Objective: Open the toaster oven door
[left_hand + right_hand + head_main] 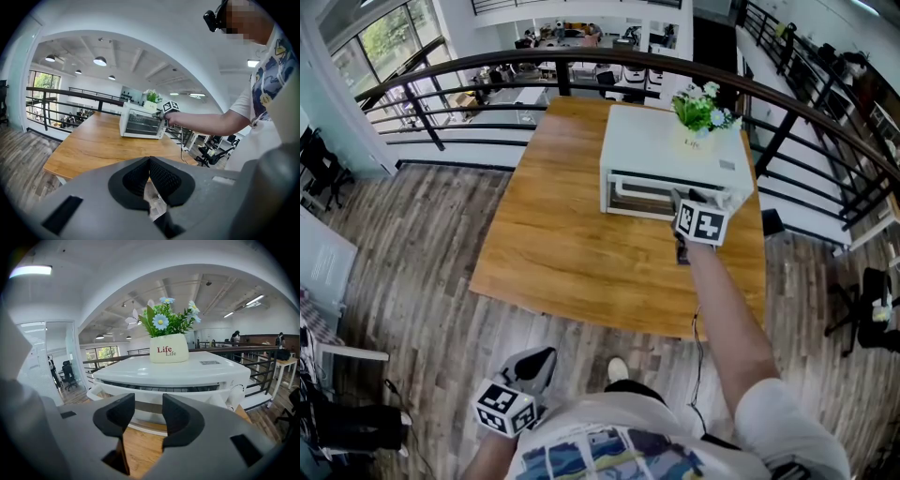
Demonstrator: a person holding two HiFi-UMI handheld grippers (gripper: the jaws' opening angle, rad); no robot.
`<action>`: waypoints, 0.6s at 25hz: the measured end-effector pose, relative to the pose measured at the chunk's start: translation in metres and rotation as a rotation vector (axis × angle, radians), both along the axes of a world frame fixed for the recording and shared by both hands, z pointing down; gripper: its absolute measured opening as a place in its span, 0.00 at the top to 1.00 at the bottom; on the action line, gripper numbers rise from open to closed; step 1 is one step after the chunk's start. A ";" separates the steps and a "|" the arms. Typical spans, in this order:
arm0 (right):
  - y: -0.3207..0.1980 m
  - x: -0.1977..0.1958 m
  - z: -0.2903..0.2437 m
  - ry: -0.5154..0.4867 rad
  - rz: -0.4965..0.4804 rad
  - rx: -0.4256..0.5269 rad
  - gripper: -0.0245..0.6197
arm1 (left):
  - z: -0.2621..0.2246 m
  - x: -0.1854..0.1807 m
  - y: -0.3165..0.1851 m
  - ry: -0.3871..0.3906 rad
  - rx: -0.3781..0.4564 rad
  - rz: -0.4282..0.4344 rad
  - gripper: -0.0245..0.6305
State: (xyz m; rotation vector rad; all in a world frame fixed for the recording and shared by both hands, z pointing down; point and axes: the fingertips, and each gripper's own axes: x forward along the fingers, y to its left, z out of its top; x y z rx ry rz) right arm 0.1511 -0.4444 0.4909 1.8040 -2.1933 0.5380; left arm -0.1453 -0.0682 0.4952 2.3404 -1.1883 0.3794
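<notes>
Now the white toaster oven (pixel 670 150) sits on the far side of the wooden table (pixel 562 244), with a flower pot (pixel 171 348) on top. The right gripper (pixel 686 199) is held out right in front of the oven's door, near its right end. Its jaws are spread apart with nothing between them. Straight ahead of it, just past the tips, is the door handle (pixel 149 393), a long white bar that runs from side to side. To grab it, the jaws need to go a little forward and close on the bar. The left gripper (pixel 534 364) is down by the person's body, well away from the table. Its jaws are pressed together and hold nothing. So the right one is much nearer.
</notes>
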 end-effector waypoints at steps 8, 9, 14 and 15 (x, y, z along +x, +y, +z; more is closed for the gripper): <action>0.010 -0.001 0.003 0.002 0.002 0.006 0.68 | -0.002 0.002 -0.001 0.006 -0.002 0.018 0.96; 0.012 -0.001 0.004 0.002 0.003 0.005 0.68 | -0.002 0.003 -0.001 0.005 -0.001 0.021 0.96; 0.019 -0.001 0.006 0.007 0.002 0.008 0.68 | -0.003 0.002 -0.001 0.004 0.005 0.031 0.96; 0.021 -0.001 0.006 0.008 0.004 0.009 0.68 | -0.003 0.003 -0.001 0.005 0.004 0.031 0.96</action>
